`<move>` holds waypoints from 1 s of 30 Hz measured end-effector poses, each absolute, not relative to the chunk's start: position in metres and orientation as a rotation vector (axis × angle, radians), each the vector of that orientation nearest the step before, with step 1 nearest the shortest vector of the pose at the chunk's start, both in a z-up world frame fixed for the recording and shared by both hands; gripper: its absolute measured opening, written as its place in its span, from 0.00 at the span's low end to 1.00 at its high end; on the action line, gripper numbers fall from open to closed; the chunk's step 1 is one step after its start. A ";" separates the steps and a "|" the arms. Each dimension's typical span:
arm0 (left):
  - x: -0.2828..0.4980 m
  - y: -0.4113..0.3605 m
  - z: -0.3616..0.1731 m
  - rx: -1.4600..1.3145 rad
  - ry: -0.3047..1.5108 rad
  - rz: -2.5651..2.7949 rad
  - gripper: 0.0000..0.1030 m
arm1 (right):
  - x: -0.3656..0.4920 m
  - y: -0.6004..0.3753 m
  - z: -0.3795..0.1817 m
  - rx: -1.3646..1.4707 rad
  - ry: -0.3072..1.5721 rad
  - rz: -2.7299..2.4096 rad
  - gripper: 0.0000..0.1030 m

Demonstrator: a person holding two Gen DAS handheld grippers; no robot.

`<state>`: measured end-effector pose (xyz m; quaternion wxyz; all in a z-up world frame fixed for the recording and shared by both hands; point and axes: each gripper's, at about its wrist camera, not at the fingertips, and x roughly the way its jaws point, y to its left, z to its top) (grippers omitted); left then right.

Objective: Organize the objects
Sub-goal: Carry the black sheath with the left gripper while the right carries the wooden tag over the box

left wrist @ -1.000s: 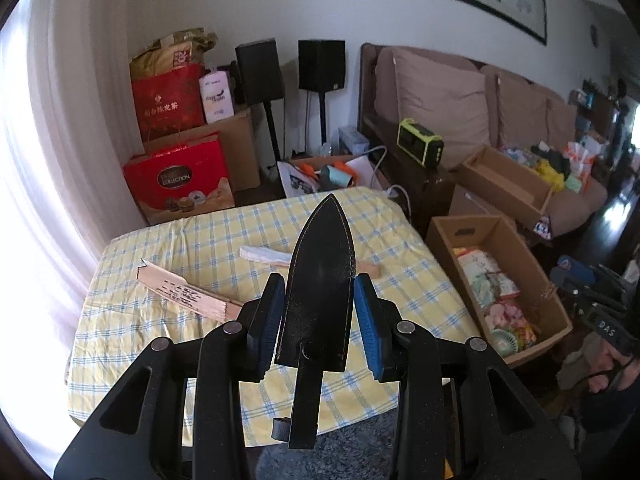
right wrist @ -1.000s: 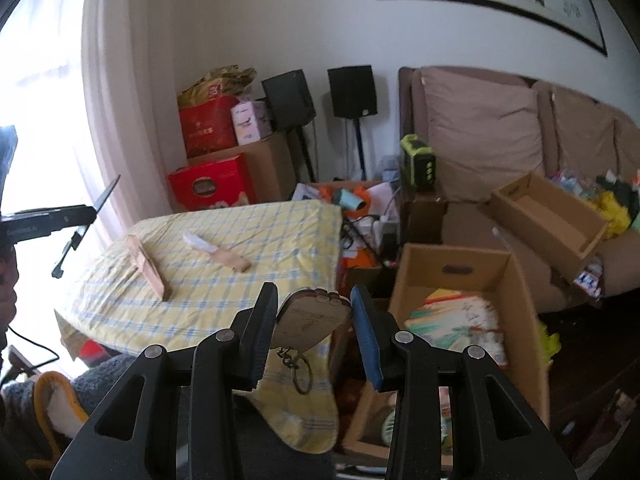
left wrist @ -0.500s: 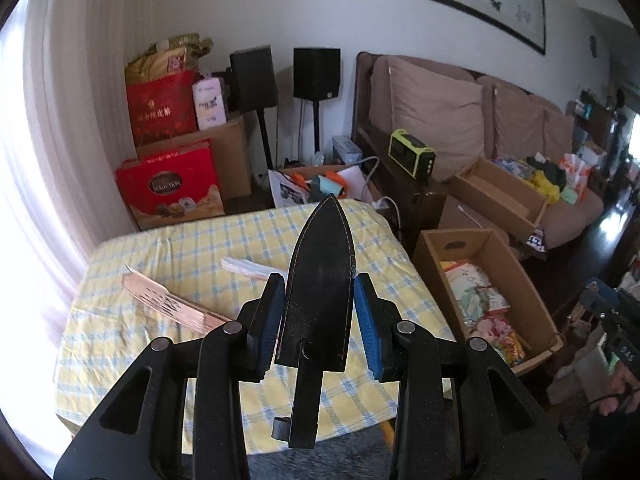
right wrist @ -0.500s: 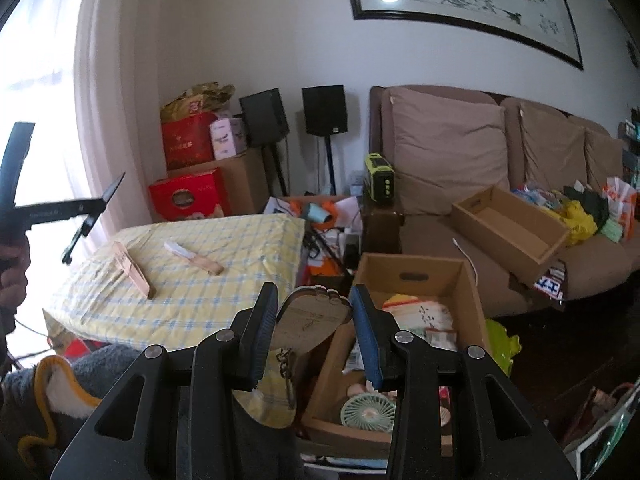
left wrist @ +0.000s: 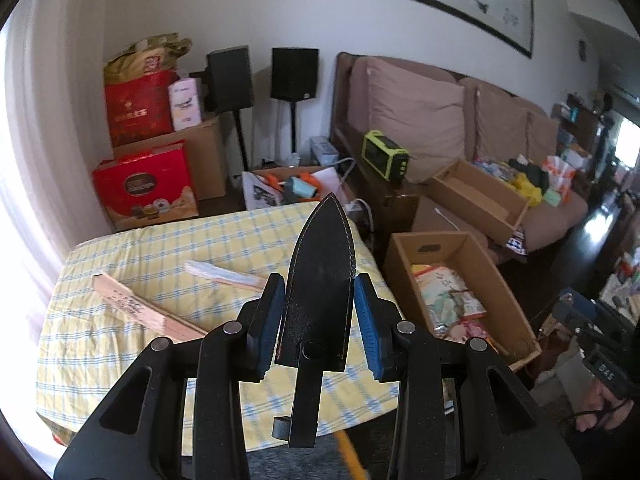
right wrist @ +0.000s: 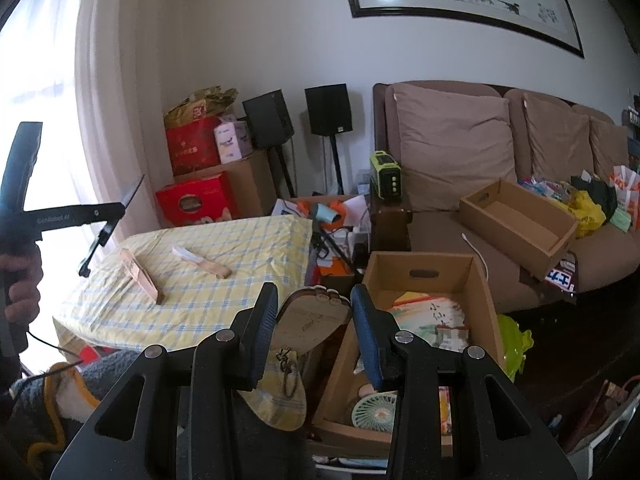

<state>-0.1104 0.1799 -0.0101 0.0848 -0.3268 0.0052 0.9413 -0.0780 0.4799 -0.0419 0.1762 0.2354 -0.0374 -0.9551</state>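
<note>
The left gripper [left wrist: 320,312] has its blue pads closed narrowly on a black leather sheath [left wrist: 322,280], pointed tip up, held above the near edge of the table [left wrist: 132,364]. The right gripper [right wrist: 314,320] is likewise closed narrowly, clamping a foot-shaped wooden tag [right wrist: 310,326] with a metal ring hanging from it, just left of the open cardboard box [right wrist: 416,270] on the floor.

Compared with a second ago, both grips are unchanged. The left view has slid sideways, so the table now sits further left and the floor box shows more fully. The right view has swung toward the sofa [right wrist: 452,148]; the box of packets and a small green fan [right wrist: 374,410] now lies right beside the tag.

Counts: two items on the yellow checked cloth (a flat wooden strip [left wrist: 136,310] and a paper-wrapped stick [left wrist: 224,276]), two black speakers [left wrist: 295,74], two open cardboard boxes, one on the floor and one on the sofa [left wrist: 476,200], and three sofa cushions.
</note>
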 end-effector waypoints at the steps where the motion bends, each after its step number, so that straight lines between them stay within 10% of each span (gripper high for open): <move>1: -0.111 0.183 -0.010 -0.976 0.013 2.798 0.33 | -0.078 0.482 -0.042 0.670 -0.111 -2.709 0.37; 30: -0.123 0.266 0.005 -0.885 -0.026 2.686 0.33 | -0.092 0.529 -0.061 0.773 -0.234 -2.795 0.37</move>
